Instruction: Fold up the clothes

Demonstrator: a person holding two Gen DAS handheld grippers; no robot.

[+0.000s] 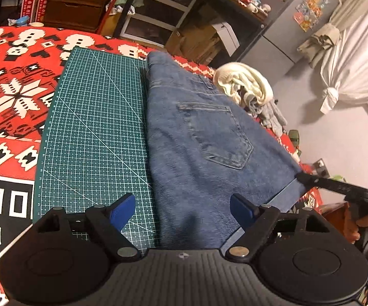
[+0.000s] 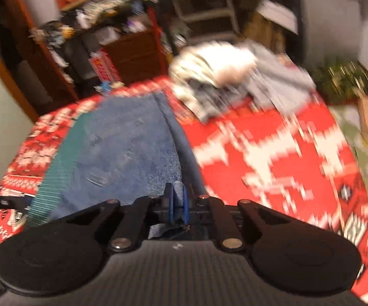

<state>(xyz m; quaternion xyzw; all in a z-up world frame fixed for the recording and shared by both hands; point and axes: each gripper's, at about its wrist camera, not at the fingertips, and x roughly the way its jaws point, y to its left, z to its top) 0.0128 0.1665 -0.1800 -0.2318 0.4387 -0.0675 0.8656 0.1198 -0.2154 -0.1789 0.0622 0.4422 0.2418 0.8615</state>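
Note:
Blue denim shorts (image 1: 199,137) lie folded lengthwise on the right half of a green cutting mat (image 1: 94,132), back pocket facing up. My left gripper (image 1: 182,211) hovers open over the near end of the shorts, nothing between its blue pads. My right gripper (image 2: 177,205) is shut on the hem corner of the shorts (image 2: 125,148); denim shows pinched between its blue pads. In the left wrist view the right gripper (image 1: 300,177) reaches in from the right and clamps the shorts' near right corner. The right wrist view is motion-blurred.
A red, white and black patterned blanket (image 1: 13,81) covers the table. A heap of cream and grey clothes (image 1: 247,86) lies beyond the shorts at the right, seen also as the clothes heap (image 2: 222,76). Shelves, drawers and boxes stand behind; a white curtain (image 1: 349,58) hangs right.

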